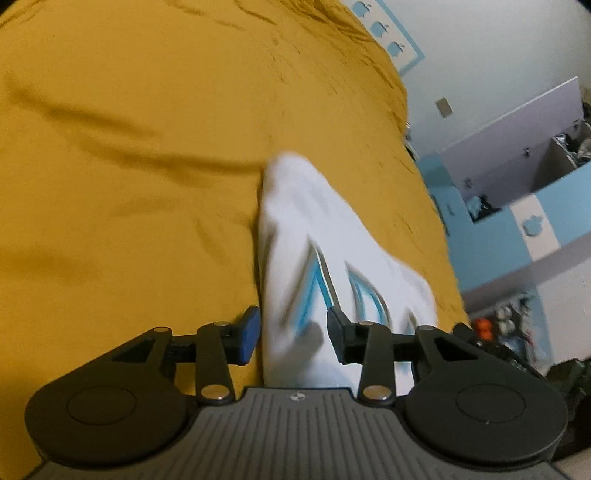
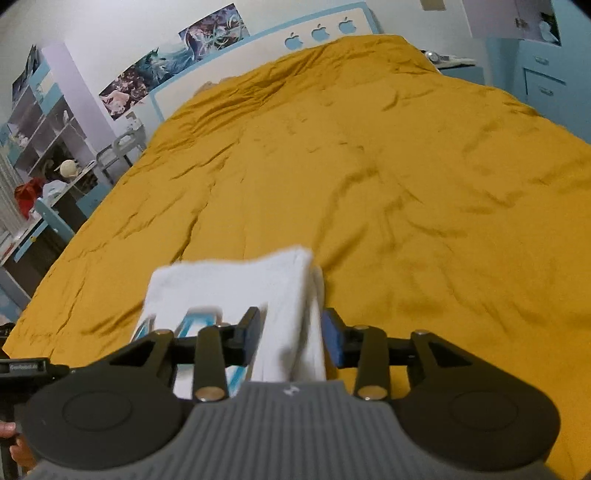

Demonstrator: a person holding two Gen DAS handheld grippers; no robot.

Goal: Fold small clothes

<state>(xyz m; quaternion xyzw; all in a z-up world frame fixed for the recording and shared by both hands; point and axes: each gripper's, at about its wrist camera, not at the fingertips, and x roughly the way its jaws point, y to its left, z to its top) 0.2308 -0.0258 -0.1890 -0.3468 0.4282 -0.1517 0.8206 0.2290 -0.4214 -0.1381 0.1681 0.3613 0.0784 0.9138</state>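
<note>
Between the jaws of the left gripper (image 1: 293, 334) lies a folded white garment (image 1: 295, 229) with blue lettering. The jaws stand spread, with a clear gap on the blue-padded side; on the other side the dark finger (image 1: 338, 332) sits against the cloth, and whether it presses cannot be told. The garment looks blurred in this view.

The right gripper (image 2: 291, 338) also has its jaws spread, one on either side of a thick folded edge of the same white garment (image 2: 229, 284). The pads sit just beside the cloth and do not appear to squeeze it.

The garment rests on a bed covered with a mustard-yellow bedspread (image 2: 406, 166), near the foot edge closest to both cameras. The bedspread is wrinkled and otherwise bare up to a white headboard (image 2: 317, 31) with blue apple cutouts at the far edge.

Beyond the bed, the right wrist view shows posters (image 2: 170, 62) on the wall and cluttered shelves (image 2: 44, 122). The left wrist view shows blue and white cabinets (image 1: 535, 206).
</note>
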